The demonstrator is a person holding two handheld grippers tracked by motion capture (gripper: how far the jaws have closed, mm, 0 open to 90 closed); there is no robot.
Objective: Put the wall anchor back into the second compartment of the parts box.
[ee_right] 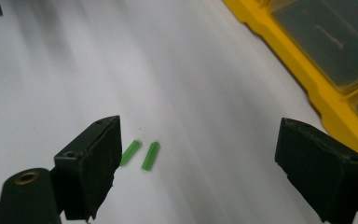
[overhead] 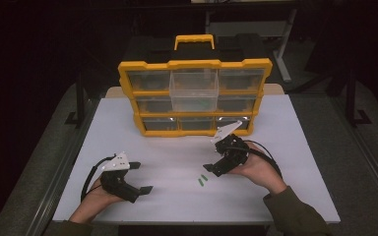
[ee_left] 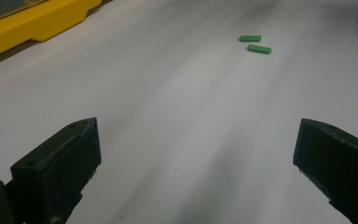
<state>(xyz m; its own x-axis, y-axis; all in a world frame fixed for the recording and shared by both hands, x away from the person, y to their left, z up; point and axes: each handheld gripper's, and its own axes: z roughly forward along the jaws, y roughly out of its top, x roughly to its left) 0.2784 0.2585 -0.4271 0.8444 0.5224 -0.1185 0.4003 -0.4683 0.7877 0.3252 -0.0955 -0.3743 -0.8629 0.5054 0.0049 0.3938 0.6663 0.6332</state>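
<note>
My right claw [overhead: 211, 164] hangs wide open just beside two small green plastic sticks [overhead: 202, 180], flat and oblong, lying side by side on the smooth white worktop [overhead: 177, 196]. My left claw [overhead: 142, 177] gapes empty, well apart. The yellow plastic organiser [overhead: 195, 65] stands behind

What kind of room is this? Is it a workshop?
Probably a workshop or test lab. A yellow parts organizer with small clear drawers stands on a plain white table, two green pieces lie nearby, and metal frames stand in the dark behind.
</note>
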